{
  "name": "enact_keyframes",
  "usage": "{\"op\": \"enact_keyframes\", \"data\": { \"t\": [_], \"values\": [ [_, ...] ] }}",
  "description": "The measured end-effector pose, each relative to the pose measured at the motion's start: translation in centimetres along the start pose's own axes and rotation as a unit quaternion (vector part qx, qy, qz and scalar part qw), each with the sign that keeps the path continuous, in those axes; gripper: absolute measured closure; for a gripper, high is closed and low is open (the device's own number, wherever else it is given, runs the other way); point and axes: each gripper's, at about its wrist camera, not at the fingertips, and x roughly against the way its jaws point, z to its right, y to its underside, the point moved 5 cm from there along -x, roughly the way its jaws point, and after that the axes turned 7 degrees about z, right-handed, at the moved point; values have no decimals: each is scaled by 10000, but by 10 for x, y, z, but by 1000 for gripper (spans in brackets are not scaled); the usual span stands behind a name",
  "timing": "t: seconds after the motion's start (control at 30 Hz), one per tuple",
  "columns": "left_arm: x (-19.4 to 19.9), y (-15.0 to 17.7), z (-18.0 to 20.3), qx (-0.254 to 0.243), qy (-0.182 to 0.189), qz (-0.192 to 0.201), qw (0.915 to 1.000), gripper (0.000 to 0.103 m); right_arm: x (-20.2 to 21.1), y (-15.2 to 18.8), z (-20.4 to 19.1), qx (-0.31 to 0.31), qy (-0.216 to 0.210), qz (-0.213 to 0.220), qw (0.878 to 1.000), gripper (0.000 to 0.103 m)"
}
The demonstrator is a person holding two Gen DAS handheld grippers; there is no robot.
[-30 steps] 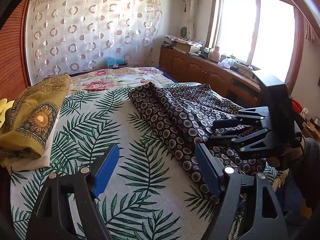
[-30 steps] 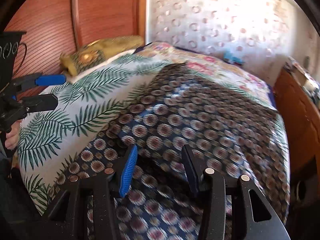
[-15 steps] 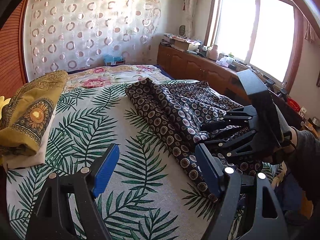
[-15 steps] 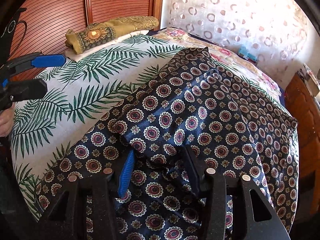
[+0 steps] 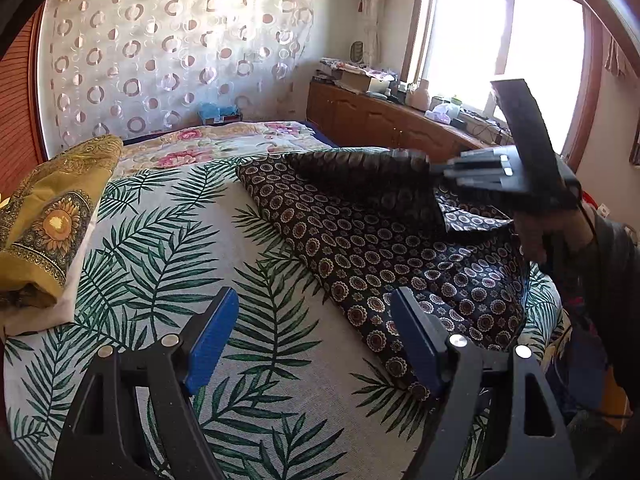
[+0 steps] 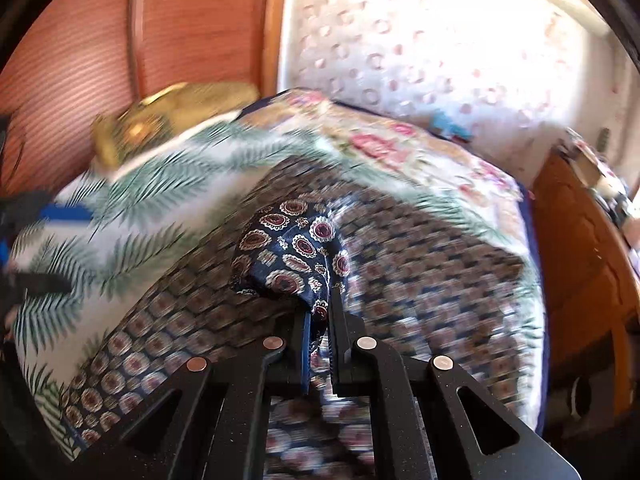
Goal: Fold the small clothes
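Observation:
A dark navy garment with round medallions lies spread on the right half of the leaf-print bedspread. My right gripper has its jaws closing on a pinched fold of that garment, and the pads press the cloth. In the left wrist view the right gripper holds the fold up off the bed, so the cloth hangs in a raised, blurred flap. My left gripper stands open and empty over the bedspread, just left of the garment's near corner.
A folded yellow garment rests on a white cloth at the bed's left side. A wooden cabinet with clutter runs under the window on the right. A person's hand holds the right gripper. A wooden panel stands behind the bed.
The right gripper has gone from open around the garment to shut on a fold, and has lifted it off the bed. The left gripper has kept its place.

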Motion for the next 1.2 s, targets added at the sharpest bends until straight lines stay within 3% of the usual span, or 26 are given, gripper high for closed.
{"op": "enact_keyframes", "data": {
  "t": [0.17,0.27,0.7,0.8,0.9,0.97,1.03,1.2],
  "values": [
    [0,1,3,-8,9,-6,10000,24,-9,-10,49,-453,431,-20,9980,96],
    [0,1,4,-17,14,-19,10000,24,-14,-15,68,-841,422,23,9956,96],
    [-4,5,7,-49,22,-77,10000,24,-31,-36,86,-1014,1150,301,9877,96],
    [-4,7,7,-28,29,-84,10000,24,-39,-33,92,-1074,1457,179,9833,96],
    [-5,7,6,-26,37,-112,9999,24,-51,-22,98,-1359,1492,-139,9793,96],
    [-6,8,6,-24,34,-132,9999,24,-58,-14,101,-1431,1533,-399,9769,87],
    [-6,8,7,-29,32,-134,9999,24,-59,-8,103,-1315,1799,-474,9737,69],
    [-9,7,9,-49,31,-152,9999,24,-40,4,96,-1347,1722,-368,9751,66]
  ]
}}
